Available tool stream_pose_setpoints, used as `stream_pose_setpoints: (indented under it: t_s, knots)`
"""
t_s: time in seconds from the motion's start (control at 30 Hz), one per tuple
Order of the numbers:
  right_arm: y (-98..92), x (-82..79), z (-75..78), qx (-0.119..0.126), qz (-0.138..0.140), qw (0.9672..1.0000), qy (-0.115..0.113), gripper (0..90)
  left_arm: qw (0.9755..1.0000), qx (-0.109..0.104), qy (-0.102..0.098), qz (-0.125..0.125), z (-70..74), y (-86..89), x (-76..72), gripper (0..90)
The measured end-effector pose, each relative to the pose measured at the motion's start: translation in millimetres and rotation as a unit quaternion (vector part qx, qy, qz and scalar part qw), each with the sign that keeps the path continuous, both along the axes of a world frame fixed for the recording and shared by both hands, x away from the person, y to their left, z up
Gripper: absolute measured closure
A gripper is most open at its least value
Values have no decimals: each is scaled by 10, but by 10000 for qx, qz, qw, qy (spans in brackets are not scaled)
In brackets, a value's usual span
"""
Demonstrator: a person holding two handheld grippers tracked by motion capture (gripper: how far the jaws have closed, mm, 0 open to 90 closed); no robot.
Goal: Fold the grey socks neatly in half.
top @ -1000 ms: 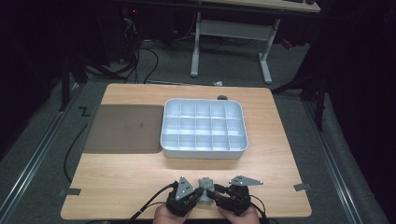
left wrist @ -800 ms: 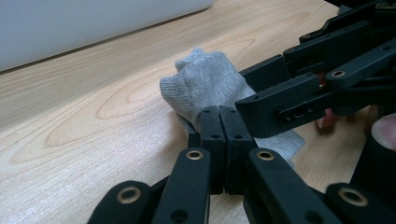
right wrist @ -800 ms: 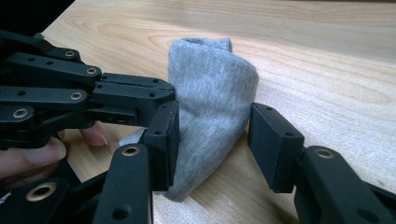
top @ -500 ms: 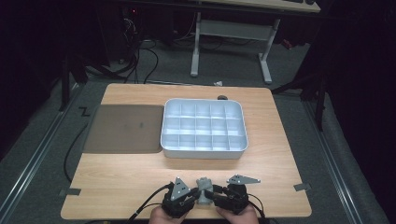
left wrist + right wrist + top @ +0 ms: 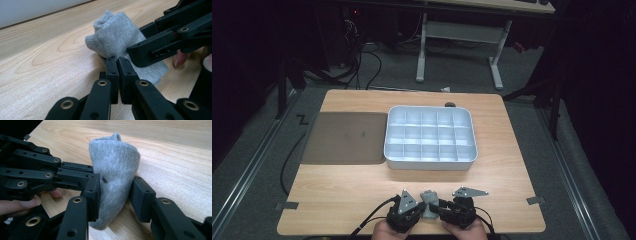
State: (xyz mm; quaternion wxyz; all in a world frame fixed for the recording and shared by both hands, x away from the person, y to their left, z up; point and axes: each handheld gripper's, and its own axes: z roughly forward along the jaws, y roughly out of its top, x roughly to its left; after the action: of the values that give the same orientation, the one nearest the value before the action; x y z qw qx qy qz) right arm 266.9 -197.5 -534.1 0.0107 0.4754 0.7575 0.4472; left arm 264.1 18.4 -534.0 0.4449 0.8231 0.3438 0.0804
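Observation:
A small grey sock [image 5: 429, 202] stands bunched up on the wooden table [image 5: 362, 195] near its front edge, between the two grippers. In the right gripper view the sock [image 5: 115, 157] sits between the jaws of my right gripper [image 5: 116, 192]. Those jaws have just been closing, and both pads now press its sides. My left gripper [image 5: 117, 62] has its jaws together, pinching the lower edge of the sock [image 5: 115, 37]. The right gripper [image 5: 160, 42] reaches in from the right there. A hand holds each gripper [image 5: 424, 207] at the table's front edge.
A white tray [image 5: 430, 162] divided into several compartments lies at mid-table. A dark mat [image 5: 344, 137] lies flat to its left. A small dark object [image 5: 450, 105] sits at the far edge. Bare wood lies between tray and grippers.

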Motion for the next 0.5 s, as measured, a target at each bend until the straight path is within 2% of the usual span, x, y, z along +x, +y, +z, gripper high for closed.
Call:
stream_pose_setpoints:
  t_s: [0.13, 0.23, 0.43, 0.5]
  knots:
    - [-9, 27, -15, 128, -10, 9998, 150, 632, 10000, 47, 36, -62, 8, -3, 19, 885]
    - [-32, 54, -37, 297, -15, 9989, 349, 630, 10000, 54, 2, -70, 3, -1, 11, 886]
    - [-24, 65, -43, 334, 33, 9989, 342, 679, 10000, 57, 0, -56, -3, -4, 14, 887]
    - [-5, 53, -25, 232, 100, 9995, 179, 724, 10000, 57, 7, -64, -2, -2, 20, 886]
